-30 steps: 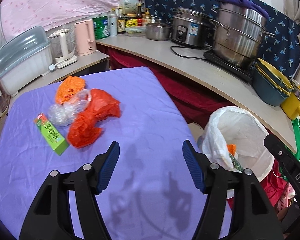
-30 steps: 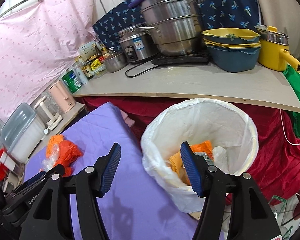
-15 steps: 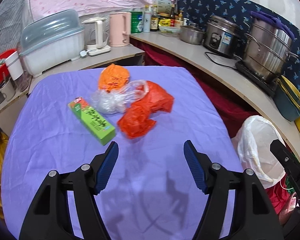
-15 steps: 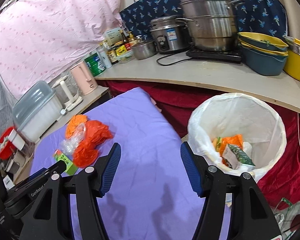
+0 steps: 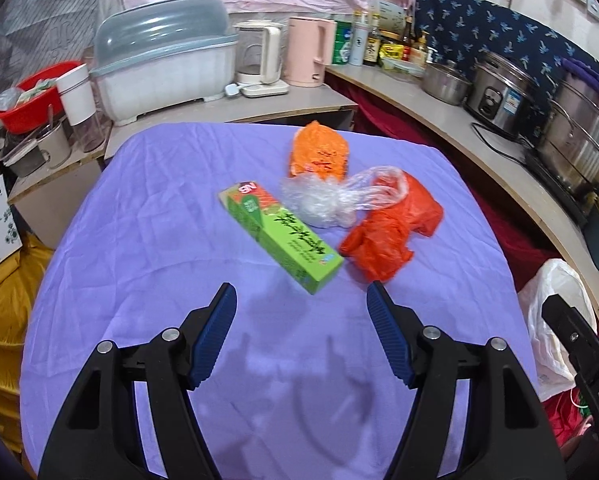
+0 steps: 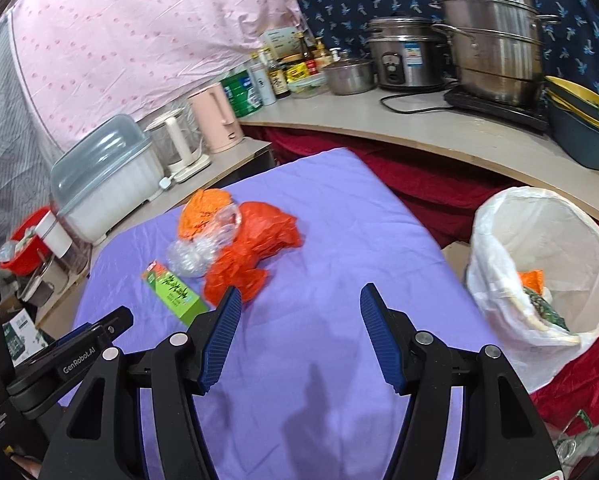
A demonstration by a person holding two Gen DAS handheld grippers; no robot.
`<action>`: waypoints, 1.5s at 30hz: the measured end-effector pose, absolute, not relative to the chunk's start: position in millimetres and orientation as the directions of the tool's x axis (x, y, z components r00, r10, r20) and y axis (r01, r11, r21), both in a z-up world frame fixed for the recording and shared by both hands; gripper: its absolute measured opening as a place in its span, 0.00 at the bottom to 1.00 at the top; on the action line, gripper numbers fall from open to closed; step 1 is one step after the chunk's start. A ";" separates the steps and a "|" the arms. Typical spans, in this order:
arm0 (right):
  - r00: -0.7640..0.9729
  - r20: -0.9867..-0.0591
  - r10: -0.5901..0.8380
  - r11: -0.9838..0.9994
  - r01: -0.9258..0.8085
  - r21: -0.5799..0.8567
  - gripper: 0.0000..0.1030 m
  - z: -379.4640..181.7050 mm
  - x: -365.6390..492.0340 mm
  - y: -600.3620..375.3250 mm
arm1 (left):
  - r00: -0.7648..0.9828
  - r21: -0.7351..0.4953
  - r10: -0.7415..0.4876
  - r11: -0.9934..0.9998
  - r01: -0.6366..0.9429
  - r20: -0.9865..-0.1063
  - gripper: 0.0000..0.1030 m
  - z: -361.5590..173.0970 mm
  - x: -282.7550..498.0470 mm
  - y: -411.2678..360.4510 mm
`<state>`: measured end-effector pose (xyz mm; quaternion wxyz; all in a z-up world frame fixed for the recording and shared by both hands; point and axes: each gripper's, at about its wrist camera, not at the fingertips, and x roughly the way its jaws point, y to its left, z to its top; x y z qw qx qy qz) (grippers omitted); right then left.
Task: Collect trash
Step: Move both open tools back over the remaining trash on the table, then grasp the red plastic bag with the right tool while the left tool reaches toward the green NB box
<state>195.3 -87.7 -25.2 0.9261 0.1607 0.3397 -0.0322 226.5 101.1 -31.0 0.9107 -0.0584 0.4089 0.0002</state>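
The left claw (image 5: 301, 294) stands released, its ribbed blue pads apart over bare purple cloth with nothing between them. In the left wrist view the trash sits above it, around the middle of the frame. Nearest is a long green box (image 5: 281, 237) of smooth printed cardboard, lying flat and slantwise, its lower corner just above the gap between the pads and apart from them. Just right of the box lies a crumpled red plastic bag (image 5: 391, 232), thin and glossy. A wad of clear plastic film (image 5: 331, 200) touches both the box and the red bag. Behind it, higher in the frame, is an orange bag (image 5: 319, 154), puffed and wrinkled.

The right claw (image 6: 300, 300) is likewise released and empty. In the right wrist view the same pile lies up and left of it, and the left pad overlaps the lower edge of the red bag in the picture; whether they touch I cannot tell.

At the right edge of that view stands a round bin (image 6: 495, 280) lined with a white bag, off the tabletop (image 6: 339, 208), with orange and dark green wrappers inside.
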 end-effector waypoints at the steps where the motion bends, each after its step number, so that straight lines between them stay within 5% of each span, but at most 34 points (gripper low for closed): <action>1: 0.764 -0.643 0.058 0.948 0.159 0.275 0.58 -26.6 198.9 -82.4 | 0.664 -0.108 -0.045 0.993 -0.055 -0.746 0.62 -31.7 228.3 104.9; 29: 0.674 -0.722 0.156 0.947 0.107 0.304 0.60 -103.9 318.2 -13.5 | 0.611 -0.145 -0.016 0.976 -0.162 -0.791 0.71 -70.4 294.4 159.1; 33: 0.655 -0.736 0.172 0.948 0.093 0.304 0.16 -111.6 321.2 -21.2 | 0.604 -0.145 -0.023 0.977 -0.154 -0.796 0.74 -74.8 304.0 149.6; 45: 0.681 -0.717 0.149 0.927 0.157 0.341 0.09 -111.0 292.7 -73.5 | 0.588 -0.125 -0.016 0.982 -0.145 -0.808 0.86 -95.2 329.3 102.1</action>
